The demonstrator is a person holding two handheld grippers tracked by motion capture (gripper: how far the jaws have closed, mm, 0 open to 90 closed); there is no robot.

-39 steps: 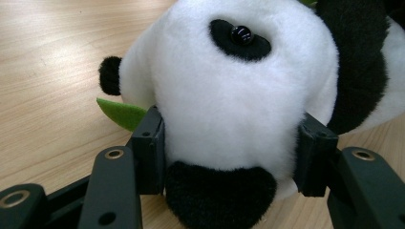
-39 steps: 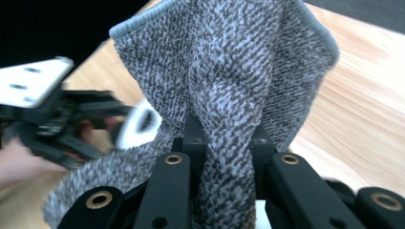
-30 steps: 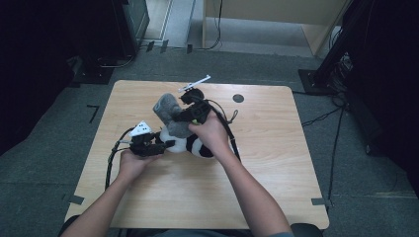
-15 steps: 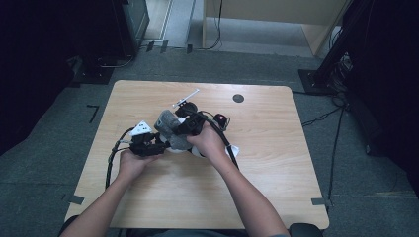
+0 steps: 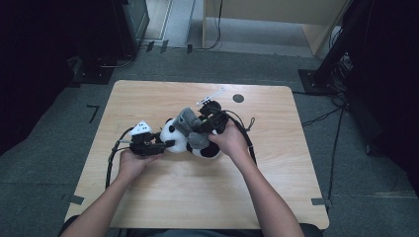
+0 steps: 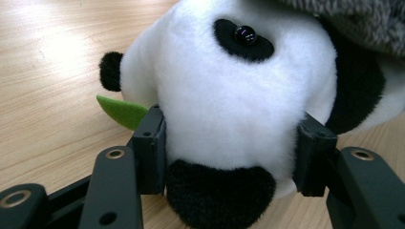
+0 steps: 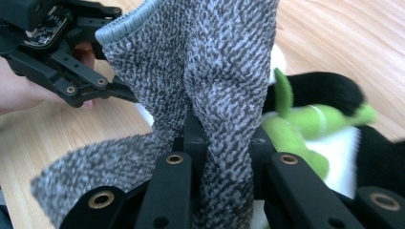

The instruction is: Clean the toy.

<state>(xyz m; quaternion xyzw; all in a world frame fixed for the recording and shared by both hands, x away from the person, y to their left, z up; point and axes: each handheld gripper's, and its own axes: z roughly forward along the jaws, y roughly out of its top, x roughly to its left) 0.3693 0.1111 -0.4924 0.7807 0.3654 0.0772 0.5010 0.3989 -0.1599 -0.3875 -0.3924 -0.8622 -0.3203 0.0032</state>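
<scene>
A black and white panda plush (image 5: pixel 190 141) lies on the wooden table (image 5: pixel 163 197). My left gripper (image 5: pixel 165 144) is shut on its head (image 6: pixel 229 100), one pad (image 6: pixel 150 148) on each side. A green felt leaf (image 6: pixel 122 110) pokes out beside the left pad. My right gripper (image 5: pixel 200 126) is shut on a grey knitted sock (image 7: pixel 210 81), which hangs over the panda's body (image 5: pixel 187 121). Green bamboo pieces (image 7: pixel 305 124) on the panda show behind the sock in the right gripper view, where the left gripper (image 7: pixel 62 57) is also at the upper left.
A black round mark (image 5: pixel 238 98) sits near the table's far edge, with a white strip (image 5: pixel 211 96) beside the right gripper. Black cables (image 5: pixel 112 160) trail from both grippers. Dark equipment and a wooden cabinet (image 5: pixel 276 19) stand on the floor beyond the table.
My right gripper carried the grey sock down and toward me onto the panda's body. The left gripper kept its hold on the head.
</scene>
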